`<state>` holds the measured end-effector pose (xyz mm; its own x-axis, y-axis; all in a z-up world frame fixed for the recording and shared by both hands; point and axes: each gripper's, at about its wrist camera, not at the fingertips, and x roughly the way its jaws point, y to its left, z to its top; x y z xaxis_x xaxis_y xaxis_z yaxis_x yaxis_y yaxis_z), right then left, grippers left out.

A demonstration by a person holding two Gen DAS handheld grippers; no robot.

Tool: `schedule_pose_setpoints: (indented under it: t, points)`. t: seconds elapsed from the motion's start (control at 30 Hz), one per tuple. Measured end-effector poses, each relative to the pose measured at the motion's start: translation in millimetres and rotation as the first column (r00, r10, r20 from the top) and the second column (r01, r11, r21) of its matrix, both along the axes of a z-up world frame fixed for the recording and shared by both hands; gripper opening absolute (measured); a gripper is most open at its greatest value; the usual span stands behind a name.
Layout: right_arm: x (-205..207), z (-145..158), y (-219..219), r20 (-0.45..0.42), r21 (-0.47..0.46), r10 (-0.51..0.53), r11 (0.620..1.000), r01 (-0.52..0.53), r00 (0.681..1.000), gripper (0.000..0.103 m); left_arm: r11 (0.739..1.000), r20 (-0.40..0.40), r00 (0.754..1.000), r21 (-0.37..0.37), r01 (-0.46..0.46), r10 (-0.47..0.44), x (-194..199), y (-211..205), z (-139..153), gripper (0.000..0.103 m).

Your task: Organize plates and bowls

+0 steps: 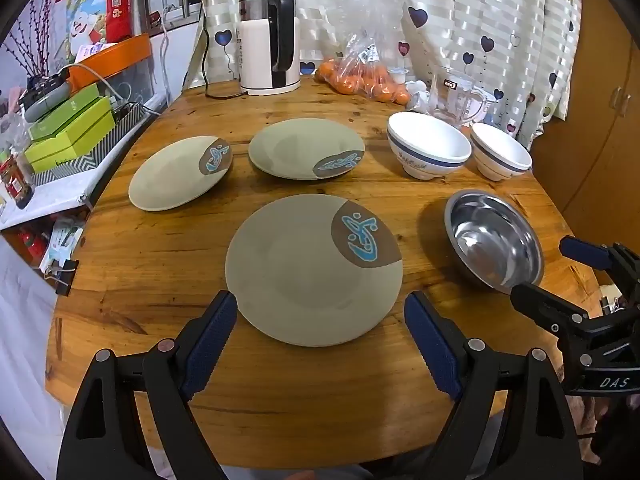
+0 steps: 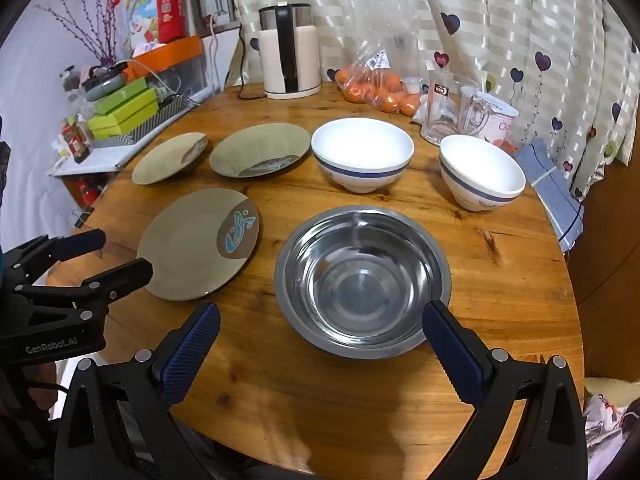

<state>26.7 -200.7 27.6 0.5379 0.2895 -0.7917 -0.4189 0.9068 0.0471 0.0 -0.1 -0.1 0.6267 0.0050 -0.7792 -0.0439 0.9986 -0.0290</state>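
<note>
**Both grippers open over a round table of plates and bowls**

The left gripper (image 1: 320, 344) hovers with its jaws spread wide and empty. The near rim of a large round beige plate with a brown patch and a blue fish design (image 1: 308, 276) lies between the two blue pads, touching neither. Beyond the left finger and further out rests a smaller beige plate of the same pattern (image 1: 176, 176), tilted on its rim. Straight ahead, past the large plate, sits a second beige fish-pattern plate (image 1: 296, 148). All rest on the round wooden table (image 1: 160, 264).

To the right of the left gripper's right finger stands a shiny stainless-steel bowl (image 2: 360, 280). The right gripper (image 2: 320, 352) is likewise open and holds nothing; the steel bowl's near rim lies between its pads, with the right pad just beside the rim. Ahead of these jaws, beyond the steel bowl, stands a white ceramic bowl with a blue band (image 2: 362, 152), and further right of it, well apart, a second white blue-banded bowl (image 2: 480, 172).

At the table's far edge stand a white and black electric kettle (image 2: 290, 56), a clear plastic bag of oranges (image 2: 376, 88) and a clear glass jug (image 2: 452, 112).
</note>
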Motion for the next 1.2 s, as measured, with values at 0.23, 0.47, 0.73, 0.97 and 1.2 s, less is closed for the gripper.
schedule_pose_setpoints:
  t: [0.23,0.47,0.73,0.97,1.2]
  points:
    - [0.0,1.9,-0.7,0.000,0.003,0.000,1.000,0.000,1.000,0.102,1.000,0.008,1.000,-0.019,0.012,-0.012,-2.2,-2.6,3.2,0.086]
    - [2.4,3.6,-3.0,0.000,0.007,-0.004,1.000,0.004,1.000,0.102,0.999,-0.004,0.999,-0.024,0.032,-0.032,-4.3,2.4,3.1,0.086]
    - [2.1,4.5,-3.6,0.004,0.010,0.001,1.000,-0.001,1.000,0.102,0.998,-0.016,0.999,-0.049,0.031,-0.032,-2.5,6.0,0.4,0.086]
    - [-2.5,7.5,1.1,0.006,0.014,0.014,1.000,-0.014,1.000,0.102,0.997,-0.026,0.999,-0.079,0.022,-0.024,-0.8,15.4,-1.5,0.086]
    - [-3.5,10.3,3.1,0.011,0.030,0.028,0.999,-0.028,1.000,0.102,0.997,-0.051,0.999,-0.079,-0.001,-0.003,1.1,18.5,-5.8,0.086]
